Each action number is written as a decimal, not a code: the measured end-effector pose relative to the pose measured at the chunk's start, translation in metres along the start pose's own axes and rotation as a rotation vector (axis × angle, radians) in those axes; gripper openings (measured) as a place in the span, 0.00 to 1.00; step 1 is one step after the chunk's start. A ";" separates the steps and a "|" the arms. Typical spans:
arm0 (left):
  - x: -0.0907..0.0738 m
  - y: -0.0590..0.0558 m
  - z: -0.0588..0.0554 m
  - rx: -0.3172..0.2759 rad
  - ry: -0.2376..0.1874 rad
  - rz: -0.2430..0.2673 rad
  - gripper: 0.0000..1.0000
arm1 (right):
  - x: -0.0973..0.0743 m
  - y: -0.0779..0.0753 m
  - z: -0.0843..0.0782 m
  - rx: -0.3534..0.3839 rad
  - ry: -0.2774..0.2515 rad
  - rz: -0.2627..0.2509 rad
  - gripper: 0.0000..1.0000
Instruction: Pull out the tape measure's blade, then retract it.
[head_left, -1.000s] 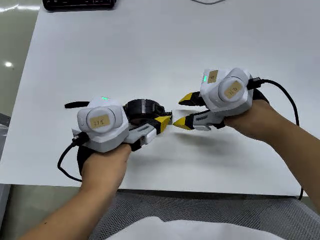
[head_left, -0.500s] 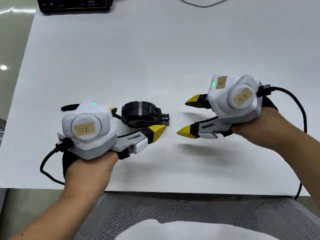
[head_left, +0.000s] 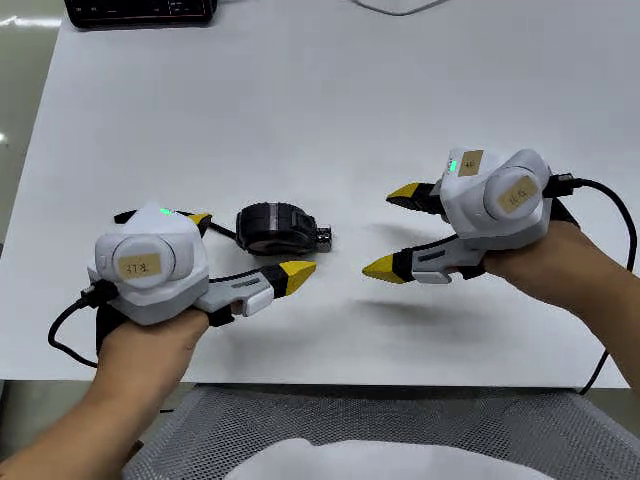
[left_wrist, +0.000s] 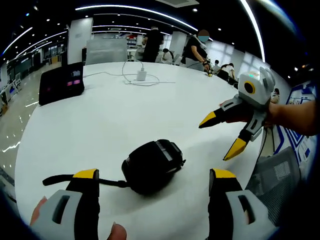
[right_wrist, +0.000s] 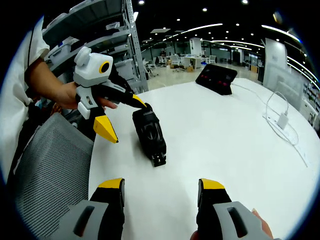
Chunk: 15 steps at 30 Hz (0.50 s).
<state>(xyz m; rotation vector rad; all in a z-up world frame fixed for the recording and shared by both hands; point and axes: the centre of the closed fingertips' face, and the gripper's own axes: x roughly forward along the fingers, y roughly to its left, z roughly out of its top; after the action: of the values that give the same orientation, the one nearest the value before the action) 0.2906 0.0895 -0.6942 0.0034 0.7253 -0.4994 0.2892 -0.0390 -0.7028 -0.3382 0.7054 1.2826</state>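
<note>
the bench (head_left: 300, 100) is a plain white top in a big open hall with strip lights on the ceiling. a mesh chair (head_left: 400, 425) sits at its near edge. the tape measure (head_left: 277, 229) lies flat on the bench, blade in, between the spread jaws of the left hand-held gripper (head_left: 248, 243); i can't tell whether either jaw touches it. its strap (left_wrist: 65, 179) runs off past one jaw. the right hand-held gripper (head_left: 392, 229) hangs near the tape, jaws wide, holding nothing. a dark device (head_left: 140, 10) at the far edge is cut off by the frame. a white charger (left_wrist: 141, 75) lies far back.
</note>
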 end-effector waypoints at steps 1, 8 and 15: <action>-0.001 0.000 0.000 0.007 -0.001 -0.002 0.89 | -0.001 0.000 0.000 0.004 -0.002 -0.002 0.58; -0.008 0.002 -0.001 0.039 0.006 -0.020 0.90 | -0.013 -0.001 -0.004 0.016 -0.004 -0.017 0.59; -0.018 0.007 -0.002 0.051 -0.010 -0.030 0.89 | -0.029 -0.006 -0.012 0.040 -0.002 -0.044 0.60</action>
<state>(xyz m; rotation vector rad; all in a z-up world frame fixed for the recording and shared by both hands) 0.2812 0.1036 -0.6855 0.0380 0.7033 -0.5458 0.2883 -0.0693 -0.6941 -0.3187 0.7174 1.2257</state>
